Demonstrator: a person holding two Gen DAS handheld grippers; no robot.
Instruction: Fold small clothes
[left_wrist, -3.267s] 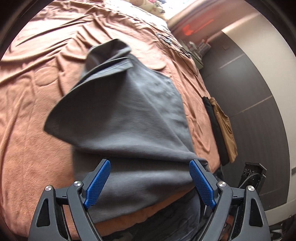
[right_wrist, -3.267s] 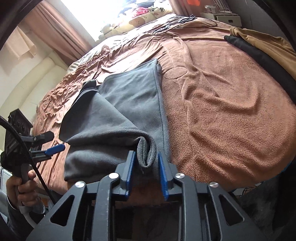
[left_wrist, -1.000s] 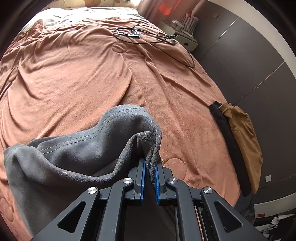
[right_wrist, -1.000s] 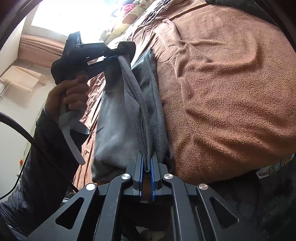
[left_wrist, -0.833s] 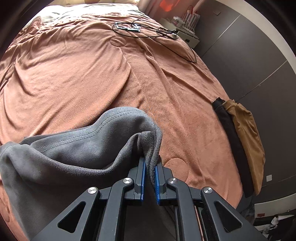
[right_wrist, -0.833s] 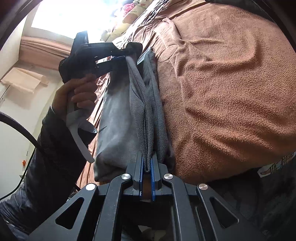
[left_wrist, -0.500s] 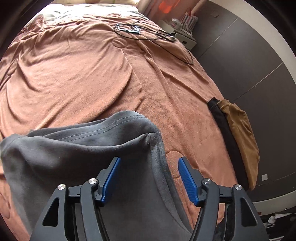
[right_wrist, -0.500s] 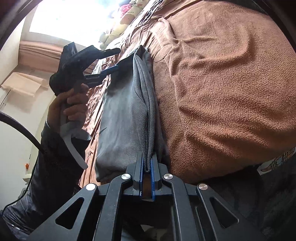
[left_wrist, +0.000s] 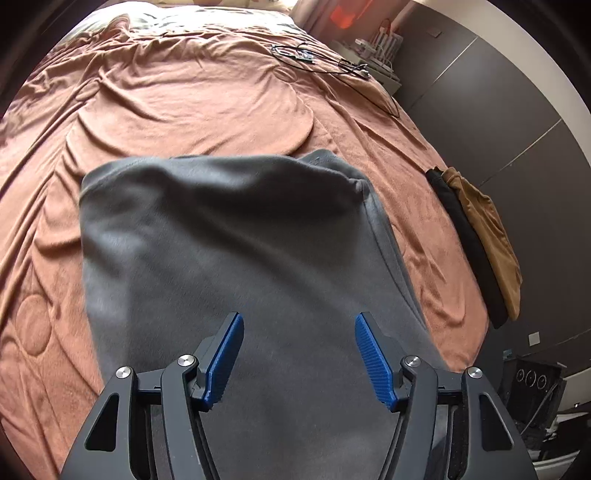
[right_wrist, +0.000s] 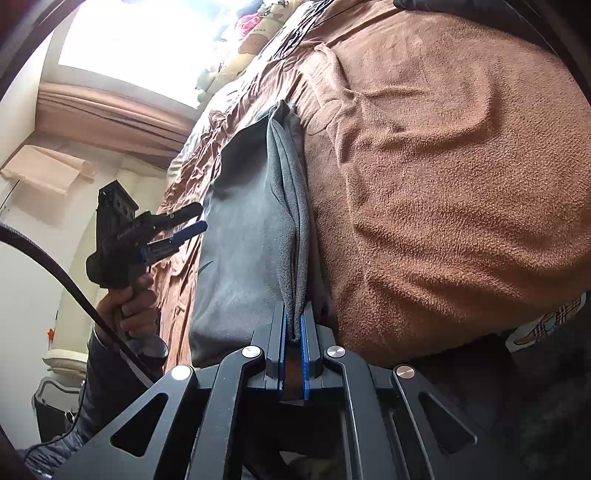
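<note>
A grey fleece garment (left_wrist: 229, 229) lies folded over on the brown bed cover (left_wrist: 184, 92). My left gripper (left_wrist: 298, 319) hovers above the garment's near part with its blue pads apart; its jaws are closing a little and grip no cloth. From the right wrist view, the left gripper (right_wrist: 184, 225) hangs in a person's hand (right_wrist: 129, 299), just left of the garment (right_wrist: 251, 229) and apart from it. My right gripper (right_wrist: 294, 314) is shut on the garment's doubled near edge at the bed's side.
A black and a tan folded garment (left_wrist: 476, 236) lie stacked at the bed's right edge. A black cable (left_wrist: 314, 62) lies at the far end, near a nightstand (left_wrist: 376, 51). Dark wardrobe panels stand to the right. Wide brown cover (right_wrist: 443, 184) stretches right of the garment.
My left gripper opened and let go of the garment's corner, which dropped flat onto the lower layer. The left gripper then drew back and away from it. The right gripper kept its grip.
</note>
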